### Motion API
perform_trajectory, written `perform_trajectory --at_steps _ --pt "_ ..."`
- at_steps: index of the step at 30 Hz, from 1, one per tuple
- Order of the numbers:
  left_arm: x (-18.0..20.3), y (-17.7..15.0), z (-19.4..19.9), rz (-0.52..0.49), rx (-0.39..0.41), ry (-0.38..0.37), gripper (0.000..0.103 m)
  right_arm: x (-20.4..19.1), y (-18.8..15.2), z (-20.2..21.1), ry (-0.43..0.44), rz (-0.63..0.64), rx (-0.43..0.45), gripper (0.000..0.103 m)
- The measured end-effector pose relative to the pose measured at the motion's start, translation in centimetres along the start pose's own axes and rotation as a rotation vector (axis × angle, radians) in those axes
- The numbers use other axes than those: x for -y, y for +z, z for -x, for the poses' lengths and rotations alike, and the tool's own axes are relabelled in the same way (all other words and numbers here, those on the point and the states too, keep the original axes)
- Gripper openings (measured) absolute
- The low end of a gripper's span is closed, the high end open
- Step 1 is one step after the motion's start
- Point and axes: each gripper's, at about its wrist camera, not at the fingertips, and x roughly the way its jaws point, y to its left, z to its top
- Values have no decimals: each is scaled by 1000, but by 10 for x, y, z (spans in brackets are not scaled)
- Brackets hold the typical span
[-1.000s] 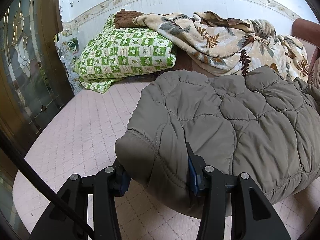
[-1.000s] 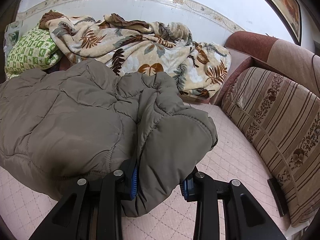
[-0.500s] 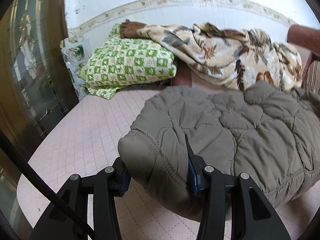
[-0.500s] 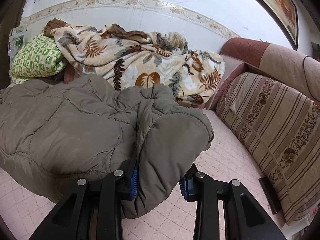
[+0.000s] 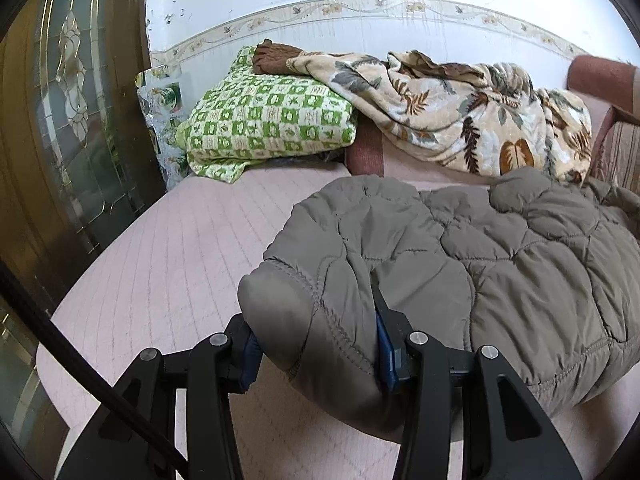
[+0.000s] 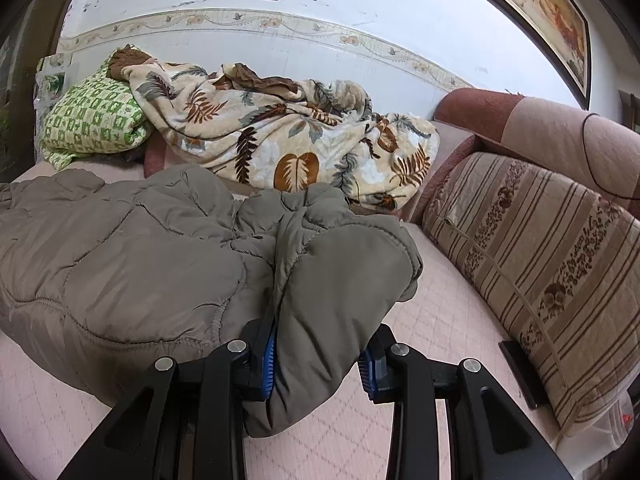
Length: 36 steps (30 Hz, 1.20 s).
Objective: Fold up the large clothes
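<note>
Nearest the lenses: left gripper (image 5: 318, 354) clamped on a thick padded bundle at the left end of the quilted olive jacket (image 5: 460, 256), jaws held fairly wide apart by the bulk, blue pads (image 5: 386, 354) pressed into the fabric. Right gripper (image 6: 318, 354) likewise closed on the jacket's right-end bundle, padding bulging between and below the jaws. No slack visible at either grip.

Jacket lying across the pink quilted sofa seat (image 5: 168, 248), spanning between the two grippers, near edge raised in both grips, far edge resting on the seat.

Judged step: near-edge fold in hand, both corners gripped and ready to be carried over. Next move likely to call for lifting both ends together, level, and laying them toward the far edge without letting the middle sag or bunch.

Further back: striped cushion (image 6: 532, 272) at the right. Beyond the jacket, leaf-print blanket (image 6: 280, 140) heaped against the wall, green checked pillow (image 5: 268, 120) to its left. Room for the fold looks adequate, though the blanket sits near the jacket's far edge.
</note>
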Motion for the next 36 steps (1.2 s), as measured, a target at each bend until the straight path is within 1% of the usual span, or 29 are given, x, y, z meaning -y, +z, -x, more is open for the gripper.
perform_trajectory --at_steps 3,7,9,12,14,17,23,25,26,27,30,33,35,36 --pt "2 -14 -3 -13 -29 3 47 -1 -15 -1 2 17 -30 35" --pt "7 -37 -14 -30 -88 12 49 -3 -40 -11 15 40 -86 35" --pt "8 -46 -19 -27 -104 16 50 -4 -50 -17 22 52 -114 35" --pt "9 -55 -20 -26 -92 30 53 -1 -64 -26 48 37 -156 35" --pt "10 -58 -19 -36 -82 37 54 3 -66 -28 66 17 -168 36" --pt "8 -61 -18 -30 -74 47 60 8 -68 -28 82 -5 -174 37" --pt "4 -63 -16 -22 -71 36 61 7 -71 -26 87 -7 -175 38" --pt "2 -64 -14 -15 -77 46 67 9 -71 -26 93 -16 -175 39" --pt "3 -64 -14 -12 -75 57 77 11 -71 -26 100 -29 -182 40" --pt "1 -65 -10 -9 -69 76 82 15 -71 -26 119 -57 -196 42" --pt "-5 -69 2 5 -83 60 82 33 -74 -24 193 -168 -228 48" --pt "-13 -75 18 37 -85 65 82 56 -82 -16 262 -305 -257 54" --pt "-18 -76 31 55 -76 86 82 64 -85 -6 276 -353 -248 55" --pt "-20 -76 39 65 -47 112 82 67 -86 1 274 -367 -238 56"
